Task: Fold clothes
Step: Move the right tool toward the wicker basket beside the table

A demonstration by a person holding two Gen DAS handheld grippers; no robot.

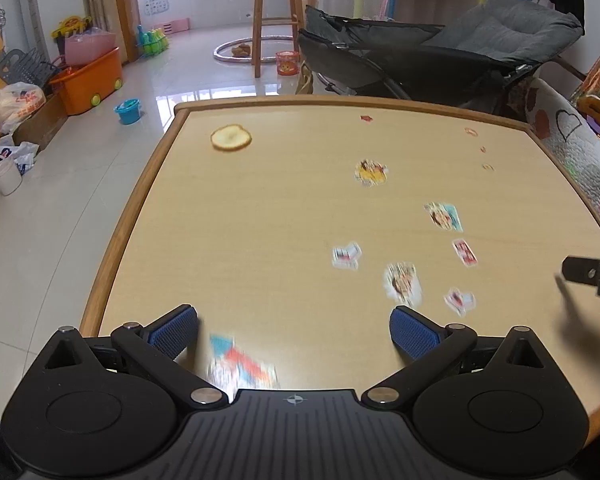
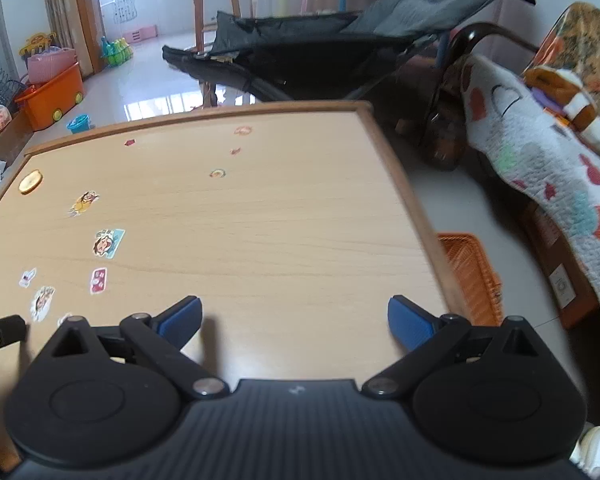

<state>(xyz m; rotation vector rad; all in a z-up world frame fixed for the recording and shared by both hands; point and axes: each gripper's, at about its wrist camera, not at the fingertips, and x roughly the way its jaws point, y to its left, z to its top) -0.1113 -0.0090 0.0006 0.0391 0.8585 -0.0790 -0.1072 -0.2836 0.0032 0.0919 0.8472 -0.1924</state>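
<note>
Wooden table [image 2: 260,220] carries only stickers [image 2: 108,242] and no garment in either view, so the left gripper [image 1: 294,330] and right gripper [image 2: 294,322] hover spread wide and empty, probably ready to fetch clothes from elsewhere.
</note>
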